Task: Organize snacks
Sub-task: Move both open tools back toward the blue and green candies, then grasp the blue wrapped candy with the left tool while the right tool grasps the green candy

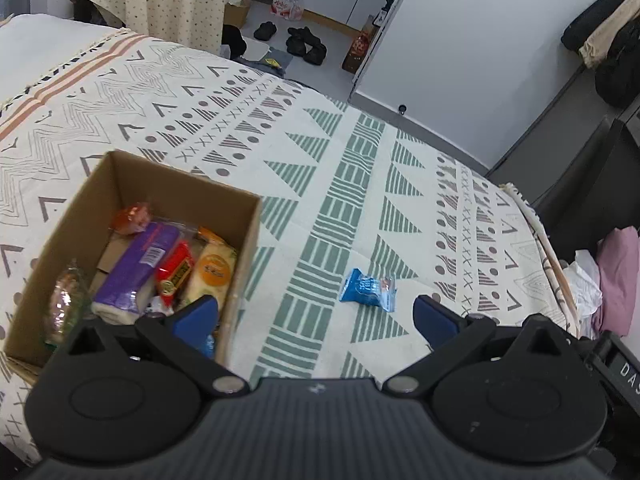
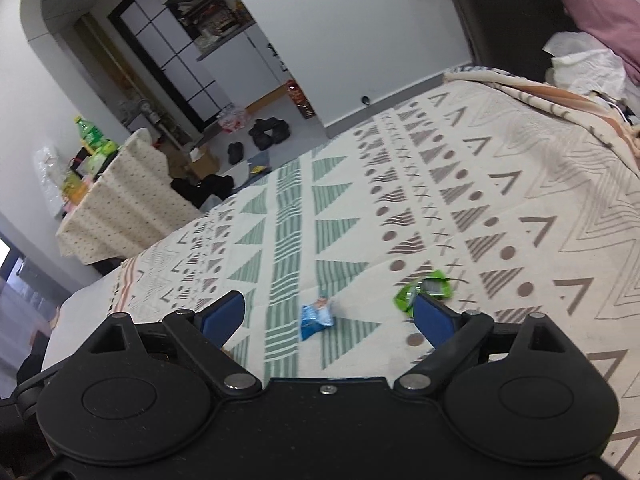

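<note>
- Cardboard box [image 1: 132, 216] sits on the bed at about 9 o'clock in the left wrist view, open-topped and already holding several snacks: a purple packet [image 1: 138, 268], a red bar [image 1: 174, 272], a yellow-and-orange pack [image 1: 210, 276] and an orange-wrapped piece [image 1: 132, 218] by the far wall. It looks like the collecting point for the task.
- Left gripper [image 1: 316, 316] stands wide open with nothing between its jaws; its left blue pad overlaps the box's near right corner in the view, the right one hangs over the cover.
- Blue snack packet [image 1: 368, 290] lies loose on the bedspread [image 1: 360, 184], just beyond the left gripper at about 1 o'clock and apart from the box. It is probably still to be gathered.
- Right gripper [image 2: 328, 314] is open too, and empty. The same blue packet [image 2: 317, 317] lies on the cover in the gap between its pads, untouched.
- Green wrapper [image 2: 424, 290] lies at about 2 o'clock in the right wrist view, partly behind the right pad. Whether the pad touches it I cannot tell.
- Bedspread is cream with green and grey triangles and stripes, fairly flat.
- Around the room: a dotted cloth [image 2: 128, 208] over a cluttered piece of furniture at 10 o'clock in the right view, shoes [image 1: 306, 42] on the grey floor, white walls, pink bedding [image 1: 618, 276] at 3 o'clock in the left view.
</note>
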{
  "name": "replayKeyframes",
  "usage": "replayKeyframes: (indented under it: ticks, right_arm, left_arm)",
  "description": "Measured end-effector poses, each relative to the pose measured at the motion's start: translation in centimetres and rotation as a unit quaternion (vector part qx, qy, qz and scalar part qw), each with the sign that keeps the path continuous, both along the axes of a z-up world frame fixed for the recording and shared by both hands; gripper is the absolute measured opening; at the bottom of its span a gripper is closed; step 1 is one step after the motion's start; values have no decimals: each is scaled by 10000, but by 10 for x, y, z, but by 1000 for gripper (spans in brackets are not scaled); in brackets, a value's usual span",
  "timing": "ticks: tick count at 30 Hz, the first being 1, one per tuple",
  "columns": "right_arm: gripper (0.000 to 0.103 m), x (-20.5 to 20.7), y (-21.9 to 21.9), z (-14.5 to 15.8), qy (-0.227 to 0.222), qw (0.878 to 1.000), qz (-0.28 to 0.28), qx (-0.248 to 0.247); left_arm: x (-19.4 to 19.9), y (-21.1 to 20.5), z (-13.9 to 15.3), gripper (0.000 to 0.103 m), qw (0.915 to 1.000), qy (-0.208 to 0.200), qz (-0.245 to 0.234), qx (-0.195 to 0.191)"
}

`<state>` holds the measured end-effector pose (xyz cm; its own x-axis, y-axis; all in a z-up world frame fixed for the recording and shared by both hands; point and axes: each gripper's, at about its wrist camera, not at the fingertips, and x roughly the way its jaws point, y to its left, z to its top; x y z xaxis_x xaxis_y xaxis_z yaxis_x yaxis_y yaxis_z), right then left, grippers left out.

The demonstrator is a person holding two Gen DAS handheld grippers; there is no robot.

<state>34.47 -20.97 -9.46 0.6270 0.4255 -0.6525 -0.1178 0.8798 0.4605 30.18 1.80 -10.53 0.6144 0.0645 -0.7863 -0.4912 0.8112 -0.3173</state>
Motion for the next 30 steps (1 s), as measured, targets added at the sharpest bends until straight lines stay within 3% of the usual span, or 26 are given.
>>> replayKeyframes:
  ticks: [11,16,21,27,30]
  right_arm:
    - [91,24,-34,-17,388,9971,-521,395]
    - [91,30,-47,-34,628,9925,-846,614]
    - [83,42,-56,-55,899,9851,-1119,948]
    - [70,55,-52,-81,1205,9773,-1214,1253]
    - [69,60,-48,-91,1287,9740,-1262,1376]
  left_arm:
    - [37,-32,-16,103,9995,41,-294,56]
    - [54,-35,-29,102,9993,32,-362,-132]
    - [72,-42,-47,99,9982,56,-504,-305]
    - [91,-39,-70,88,9977,162,-516,-421]
    - [102,-35,-83,83,9974,216,-501,-476]
